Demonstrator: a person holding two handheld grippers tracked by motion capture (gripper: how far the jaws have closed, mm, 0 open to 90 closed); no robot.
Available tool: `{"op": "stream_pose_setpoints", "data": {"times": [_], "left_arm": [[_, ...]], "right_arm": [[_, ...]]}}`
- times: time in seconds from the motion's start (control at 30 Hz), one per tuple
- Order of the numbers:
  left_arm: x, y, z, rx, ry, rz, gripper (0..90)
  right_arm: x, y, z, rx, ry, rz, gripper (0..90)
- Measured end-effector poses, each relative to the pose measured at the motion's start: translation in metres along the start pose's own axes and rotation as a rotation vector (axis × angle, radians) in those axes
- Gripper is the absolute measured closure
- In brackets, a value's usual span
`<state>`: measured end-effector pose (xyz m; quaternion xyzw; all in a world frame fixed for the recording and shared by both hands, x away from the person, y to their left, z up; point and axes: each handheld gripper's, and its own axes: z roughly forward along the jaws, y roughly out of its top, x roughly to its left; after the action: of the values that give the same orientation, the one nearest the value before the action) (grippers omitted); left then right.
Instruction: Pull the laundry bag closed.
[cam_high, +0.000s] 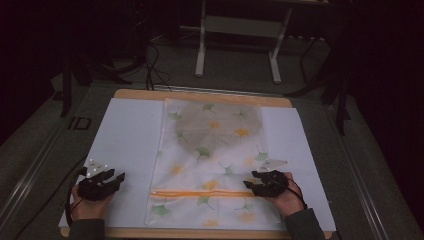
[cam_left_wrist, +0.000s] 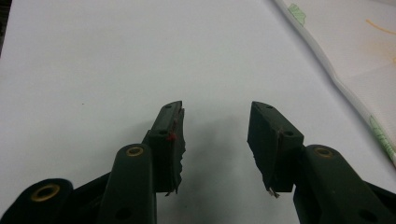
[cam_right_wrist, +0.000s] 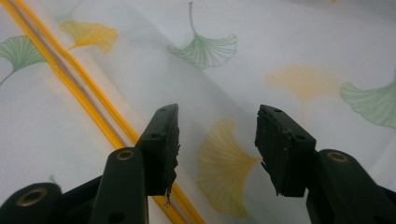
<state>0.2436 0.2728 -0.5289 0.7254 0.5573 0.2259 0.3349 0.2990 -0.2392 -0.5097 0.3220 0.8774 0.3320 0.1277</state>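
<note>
— Where are the hands?
— Left hand-held gripper (cam_high: 111, 179) rests on the white sheet (cam_high: 127, 140), jaws apart, empty. Right hand-held gripper (cam_high: 254, 183) hovers, jaws apart, over the ginkgo-print zip bag (cam_high: 210, 150) mid-desk (cam_high: 140, 94), beside its orange zipper (cam_high: 200, 193).
— And inside the bag?
— Something grey, too dim to make out.

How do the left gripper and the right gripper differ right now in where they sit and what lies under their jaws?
The left gripper rests on the plain white sheet, off the leaf-print bag; the right gripper sits over the bag's right edge. Under the left gripper's jaws is bare white; under the right gripper's jaws are a yellow leaf and the orange zipper. Both are open and hold nothing.
</note>
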Motion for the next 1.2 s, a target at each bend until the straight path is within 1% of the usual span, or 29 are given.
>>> {"op": "stream_pose_setpoints", "data": {"times": [0.3,0.4,0.43,0.7,1.2], "left_arm": [[0.000,0.000,0.000,0.001,0.001,0.003,56.2],[0.000,0.000,0.000,0.001,0.000,0.000,56.2],[0.000,0.000,0.000,0.001,-0.001,0.001,56.1],[-0.001,0.000,-0.001,0.004,0.000,0.008,56.2],[0.000,0.000,-0.001,0.006,-0.008,0.010,57.2]], "right_arm": [[0.009,0.006,0.006,0.013,0.019,-0.032,48.5],[0.012,0.009,0.009,0.019,0.024,-0.033,48.4],[0.013,0.009,0.009,0.021,0.026,-0.042,48.4],[0.022,0.016,0.014,0.026,0.039,-0.069,48.1],[0.034,0.028,0.021,0.024,0.063,-0.099,47.8]]}}
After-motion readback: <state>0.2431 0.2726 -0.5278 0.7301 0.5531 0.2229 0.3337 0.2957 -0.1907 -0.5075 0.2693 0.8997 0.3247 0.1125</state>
